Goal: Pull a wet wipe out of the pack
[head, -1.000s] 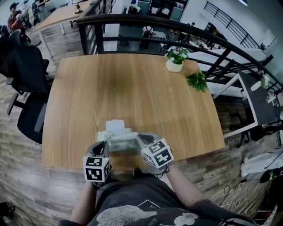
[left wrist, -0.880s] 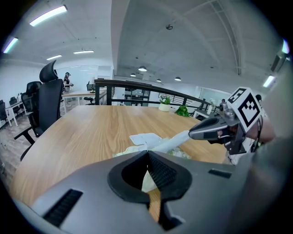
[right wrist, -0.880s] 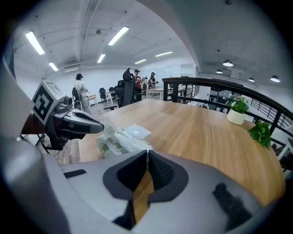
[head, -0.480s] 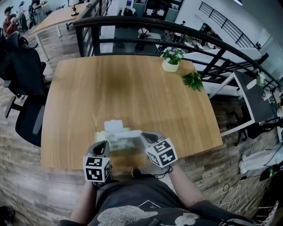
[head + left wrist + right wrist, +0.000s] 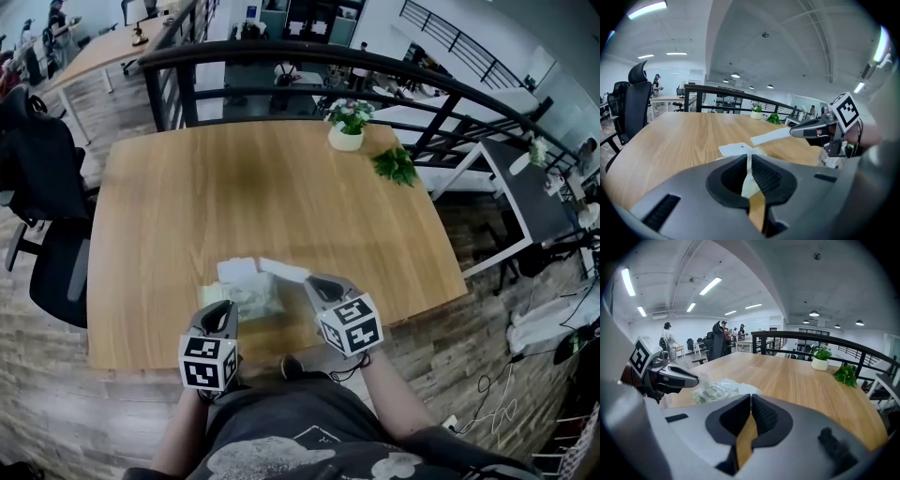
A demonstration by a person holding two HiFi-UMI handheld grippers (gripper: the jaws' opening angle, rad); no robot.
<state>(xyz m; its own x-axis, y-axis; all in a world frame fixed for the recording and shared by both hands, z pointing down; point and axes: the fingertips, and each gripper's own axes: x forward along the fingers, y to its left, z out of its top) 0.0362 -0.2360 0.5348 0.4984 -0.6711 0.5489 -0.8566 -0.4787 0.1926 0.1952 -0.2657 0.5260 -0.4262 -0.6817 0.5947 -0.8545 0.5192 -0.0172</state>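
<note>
Looking over the big wooden worktop (image 5: 281, 187), all the work sits at its near edge, close to the person. The two claws come next in size, one on each side of the pack (image 5: 251, 298).

The left claw (image 5: 223, 311) is at the pack's near left corner. Its jaws are squeezed together on a thin bit of the pack's edge, so it seems to be holding the pack down. The right claw (image 5: 793, 132) is just to the right of the pack and a little above it. Its jaws are pinched tight on one end of the wet wipe (image 5: 771, 136).

The pack lies flat between the claws. Its white lid (image 5: 236, 270) is flipped open toward the far side.

What matters most for the next move is which way the wipe runs. It is a long white strip. From the right claw it reaches back to the left, toward the open lid. Its other end is right by the pack's opening, but it is hard to tell if that end is inside or already free. The pull should likely go along the strip, up and to the right, away from the left claw. If the pack lifts too, the wipe may not come out cleanly.
</note>
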